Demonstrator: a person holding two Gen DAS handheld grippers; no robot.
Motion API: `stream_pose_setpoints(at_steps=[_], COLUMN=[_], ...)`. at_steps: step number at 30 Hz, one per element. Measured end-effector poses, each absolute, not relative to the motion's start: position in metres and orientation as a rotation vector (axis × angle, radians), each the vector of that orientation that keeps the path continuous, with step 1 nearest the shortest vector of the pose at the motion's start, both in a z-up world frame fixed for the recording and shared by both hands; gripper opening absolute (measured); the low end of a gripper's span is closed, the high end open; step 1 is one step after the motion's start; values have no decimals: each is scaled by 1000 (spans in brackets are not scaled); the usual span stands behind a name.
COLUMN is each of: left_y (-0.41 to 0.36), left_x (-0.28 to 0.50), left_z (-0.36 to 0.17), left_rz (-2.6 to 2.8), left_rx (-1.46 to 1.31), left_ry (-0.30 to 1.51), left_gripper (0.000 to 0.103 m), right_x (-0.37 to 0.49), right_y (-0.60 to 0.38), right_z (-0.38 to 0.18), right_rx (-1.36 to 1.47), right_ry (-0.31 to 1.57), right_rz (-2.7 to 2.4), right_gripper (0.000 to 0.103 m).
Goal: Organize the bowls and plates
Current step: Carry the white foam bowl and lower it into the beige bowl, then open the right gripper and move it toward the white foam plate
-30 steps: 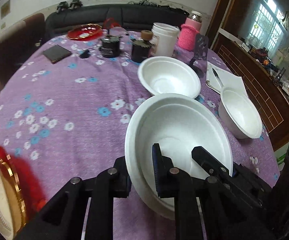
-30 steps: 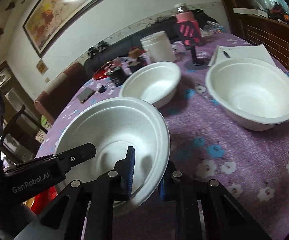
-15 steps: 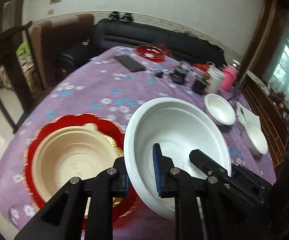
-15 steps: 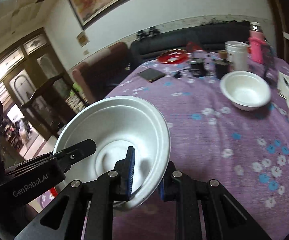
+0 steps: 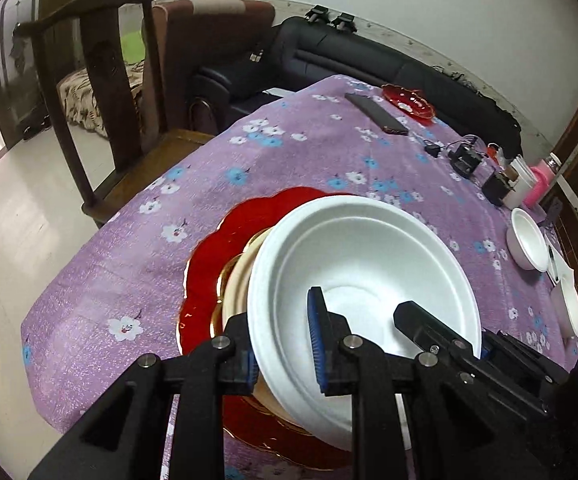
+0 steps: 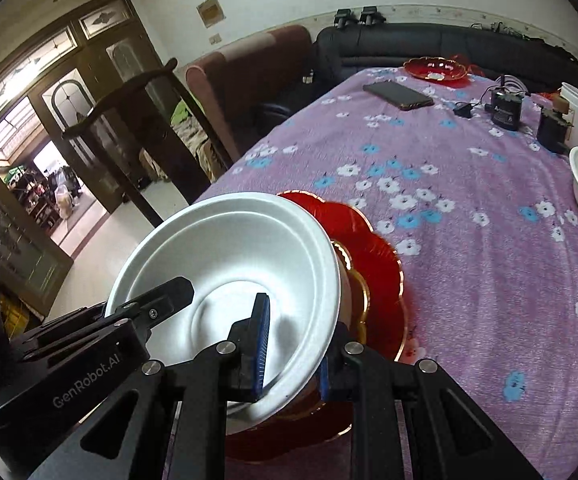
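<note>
Both tools pinch one white foam bowl (image 5: 365, 276): the left tool (image 5: 285, 344) on its left rim, the right tool (image 6: 293, 354) opposite, above a beige bowl (image 5: 241, 280) on a red plate (image 5: 217, 264) at the desk's (image 5: 309, 152) near edge; beyond, two foam bowls (image 5: 527, 238).

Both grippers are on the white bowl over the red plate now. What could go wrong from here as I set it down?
1. The white bowl sits tilted over the beige bowl, so it may nest crooked or tip when let go.
2. The left gripper and right gripper each pinch the thin foam rim; uneven release could bend or crack it.
3. The red plate lies near the table edge; pushing down off-centre might shift the stack toward it.
</note>
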State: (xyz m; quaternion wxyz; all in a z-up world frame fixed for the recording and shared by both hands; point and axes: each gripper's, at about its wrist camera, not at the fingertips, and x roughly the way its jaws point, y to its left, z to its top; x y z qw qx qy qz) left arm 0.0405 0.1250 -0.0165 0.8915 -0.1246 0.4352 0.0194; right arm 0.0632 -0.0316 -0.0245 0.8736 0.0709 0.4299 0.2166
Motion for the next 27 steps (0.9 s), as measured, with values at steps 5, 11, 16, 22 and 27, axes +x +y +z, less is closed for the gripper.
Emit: stream_pose_setpoints(at_steps=[5,11,16,22,27], left_y=[131,130,138,148,143], left_x=[44,44,37,26,21], left_z=[-25,-25,-11,7,14], left_rz=[40,17,-12,47,110], left_rx=[-276,-289,-345,-344,-273], left_ry=[916,915,853,764,720], left_gripper=[22,34,59,73,74], right_x=[64,63,62,64,58], right_y=[-25,-20,-19,-18,-26], right_z=[-29,-28,-28,-28,-17], right_rx=[128,112,97,79,124], right_ry=[912,909,904,895,840], right_rz=[440,432,424,412,413], right_gripper=[22,22,20,20,44])
